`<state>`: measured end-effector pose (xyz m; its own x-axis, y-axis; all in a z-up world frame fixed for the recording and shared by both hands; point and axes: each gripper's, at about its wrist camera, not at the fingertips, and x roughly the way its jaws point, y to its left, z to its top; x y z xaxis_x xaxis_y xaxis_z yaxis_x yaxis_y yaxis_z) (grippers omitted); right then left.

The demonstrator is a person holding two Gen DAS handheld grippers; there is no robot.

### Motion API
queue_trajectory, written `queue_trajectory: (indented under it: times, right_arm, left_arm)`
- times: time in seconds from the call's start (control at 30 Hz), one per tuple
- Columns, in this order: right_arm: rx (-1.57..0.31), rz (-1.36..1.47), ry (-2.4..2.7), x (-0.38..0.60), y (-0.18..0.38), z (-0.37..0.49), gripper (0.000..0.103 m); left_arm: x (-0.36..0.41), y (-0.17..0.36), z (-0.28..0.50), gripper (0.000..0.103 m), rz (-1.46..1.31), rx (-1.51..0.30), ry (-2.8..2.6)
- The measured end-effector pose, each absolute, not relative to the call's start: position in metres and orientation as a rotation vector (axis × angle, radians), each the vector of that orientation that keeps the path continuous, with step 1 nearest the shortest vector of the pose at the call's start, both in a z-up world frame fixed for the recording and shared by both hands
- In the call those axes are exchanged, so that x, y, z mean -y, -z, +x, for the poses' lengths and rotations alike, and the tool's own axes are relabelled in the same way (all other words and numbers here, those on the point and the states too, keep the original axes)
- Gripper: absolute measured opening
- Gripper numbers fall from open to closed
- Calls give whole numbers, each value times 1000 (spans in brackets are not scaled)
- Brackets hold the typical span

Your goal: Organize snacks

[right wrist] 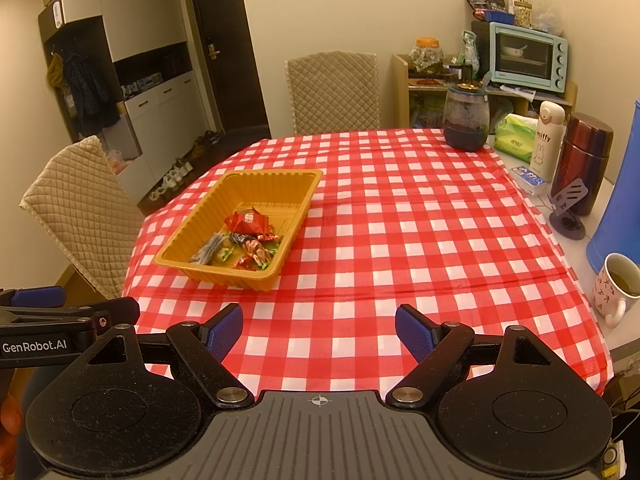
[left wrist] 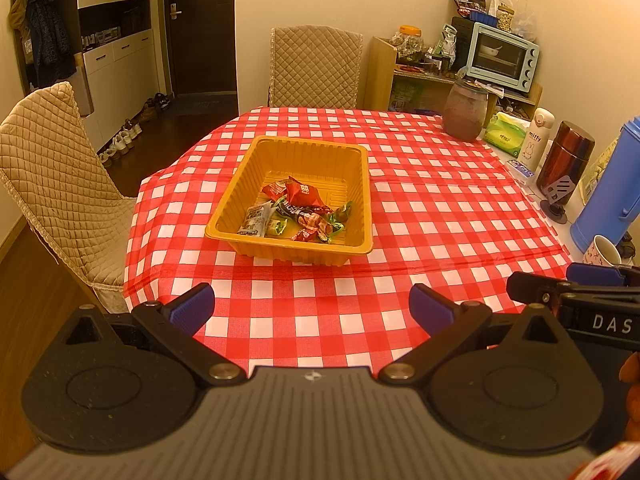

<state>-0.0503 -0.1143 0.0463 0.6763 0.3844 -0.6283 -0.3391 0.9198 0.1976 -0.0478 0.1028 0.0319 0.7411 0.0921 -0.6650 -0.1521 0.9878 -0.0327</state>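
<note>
Red-and-white checked tablecloth (left wrist: 420,216): one orange ribbed plastic tray (left wrist: 362,200) holds a loose pile of wrapped snacks (left wrist: 296,212), count unclear. Left gripper (left wrist: 311,309) sits near, below tray; right gripper (right wrist: 319,334) further right. Both wide open, empty.

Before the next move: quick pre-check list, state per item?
1. Left gripper open, nothing between the pads: ok.
2. Right gripper open, nothing between the pads: ok.
3. Snacks inside the orange tray, none loose on the checked cloth: ok.
4. Tray sits flat, clear of the table edge: ok.
5. Filled mug at the right edge, beside the right gripper's path: not ok, spill risk.
6. Snacks sorted by type: not ok, mixed pile.
</note>
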Motion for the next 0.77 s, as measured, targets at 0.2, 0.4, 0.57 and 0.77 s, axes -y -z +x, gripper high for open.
queue_trajectory:
  times: [0.2, 0.4, 0.57, 0.77]
  right_arm:
    - [-722, 67, -407, 114, -46, -50, 83]
    - [-722, 67, -407, 114, -46, -50, 83]
    - [-721, 68, -407, 114, -46, -50, 83]
    - [-717, 69, -408, 114, -46, -50, 83]
  left_arm:
    - [-103, -32, -48, 103, -86, -724, -134]
    - [-103, -32, -48, 103, -86, -724, -134]
    - [-104, -32, -48, 103, -90, -723, -136]
    - [-103, -32, -50, 103, -99, -701, -131]
